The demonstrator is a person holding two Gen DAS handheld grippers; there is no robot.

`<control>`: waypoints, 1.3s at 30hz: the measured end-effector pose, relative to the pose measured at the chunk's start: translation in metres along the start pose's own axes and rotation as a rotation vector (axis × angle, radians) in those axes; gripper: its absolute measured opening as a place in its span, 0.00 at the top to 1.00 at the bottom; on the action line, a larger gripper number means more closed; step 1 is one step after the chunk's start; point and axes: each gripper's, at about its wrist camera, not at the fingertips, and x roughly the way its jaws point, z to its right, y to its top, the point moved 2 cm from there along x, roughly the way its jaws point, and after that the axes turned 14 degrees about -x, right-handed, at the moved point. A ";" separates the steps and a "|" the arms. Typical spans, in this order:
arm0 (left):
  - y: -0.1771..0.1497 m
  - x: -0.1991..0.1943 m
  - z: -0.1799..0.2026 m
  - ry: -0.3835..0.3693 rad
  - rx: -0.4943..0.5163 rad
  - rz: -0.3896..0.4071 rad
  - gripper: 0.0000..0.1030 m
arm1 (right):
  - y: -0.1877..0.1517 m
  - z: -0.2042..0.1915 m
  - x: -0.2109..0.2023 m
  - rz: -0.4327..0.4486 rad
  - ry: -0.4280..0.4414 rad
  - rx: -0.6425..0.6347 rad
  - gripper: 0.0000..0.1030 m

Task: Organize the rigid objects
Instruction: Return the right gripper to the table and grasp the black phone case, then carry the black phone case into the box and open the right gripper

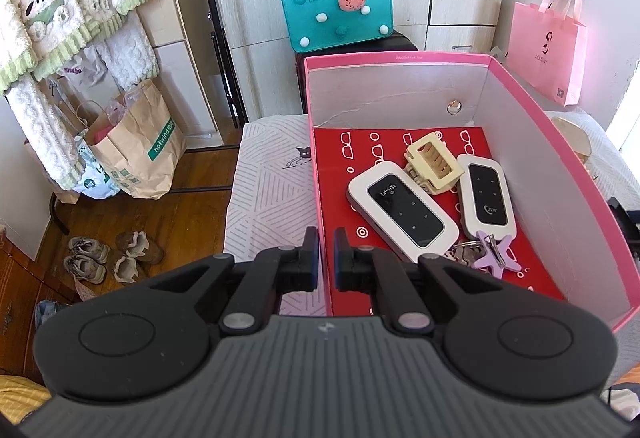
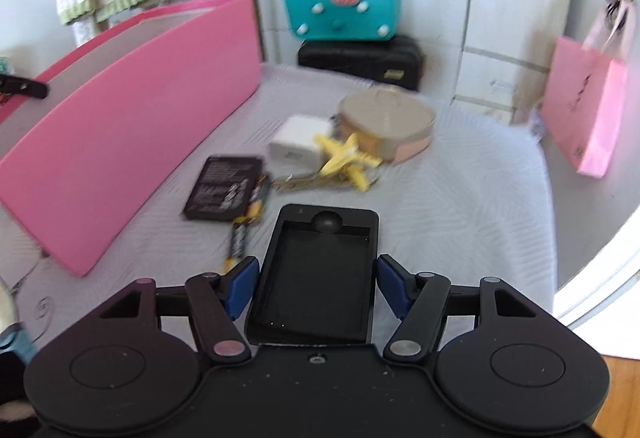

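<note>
My right gripper (image 2: 315,288) straddles the black case (image 2: 314,278), pads not quite pressing.

The case lies on the bed beside the pink box (image 2: 132,125); closing off-centre could skid it. My left gripper (image 1: 326,258) pinches the box wall and could tip it.

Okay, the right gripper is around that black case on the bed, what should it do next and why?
Probably close the right gripper on the black case. The case lies between the blue pads, with a gap showing on its right side, so it doesn't look gripped yet. Once held, it can go into the pink box, whose wall the shut left gripper is steadying.
</note>
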 end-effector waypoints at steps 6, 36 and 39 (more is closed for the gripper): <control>-0.001 -0.001 0.001 -0.001 -0.004 -0.003 0.95 | 0.001 -0.002 0.010 0.016 -0.037 -0.005 0.32; 0.004 -0.003 -0.005 -0.042 0.006 -0.015 0.95 | 0.108 -0.052 -0.080 0.326 0.355 -0.107 0.34; 0.005 -0.003 -0.006 -0.050 -0.001 -0.015 0.95 | 0.130 -0.077 -0.061 0.274 0.464 -0.146 0.34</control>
